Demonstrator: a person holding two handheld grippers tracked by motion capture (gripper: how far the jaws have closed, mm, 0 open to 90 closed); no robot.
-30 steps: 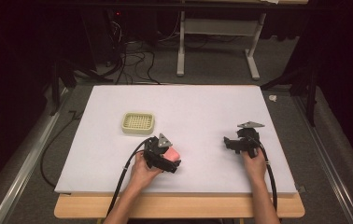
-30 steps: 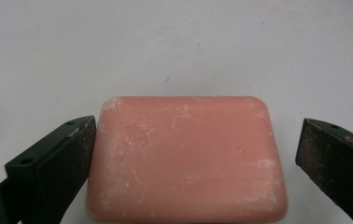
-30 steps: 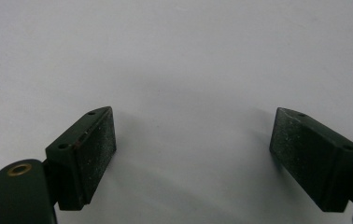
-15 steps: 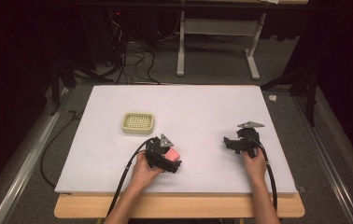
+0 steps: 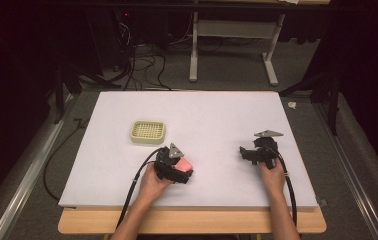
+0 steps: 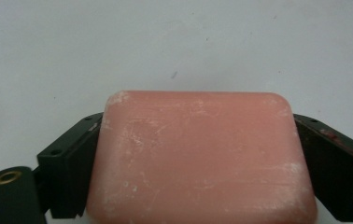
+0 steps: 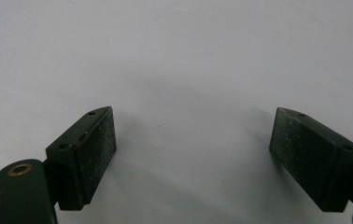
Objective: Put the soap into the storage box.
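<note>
A: Where is the soap (image 6: 202, 154)?

B: On the white worktop (image 5: 217, 115), near the front edge and left of the middle, between the jaws of the left hand-held gripper (image 5: 181, 167).

A: Is it gripped?

B: Yes. The jaws have just been closing, and in the left gripper view both black pads (image 6: 74, 163) sit against the short sides of the pink bar.

A: And the right hand-held gripper (image 5: 247, 151)?

B: It rests on the worktop toward the front right, jaws spread wide, with bare white surface between them.

A: Anything else there?

B: A pale green soap dish (image 5: 147, 131) sits behind the left hand-held gripper, toward the left edge, apart from the soap.
</note>
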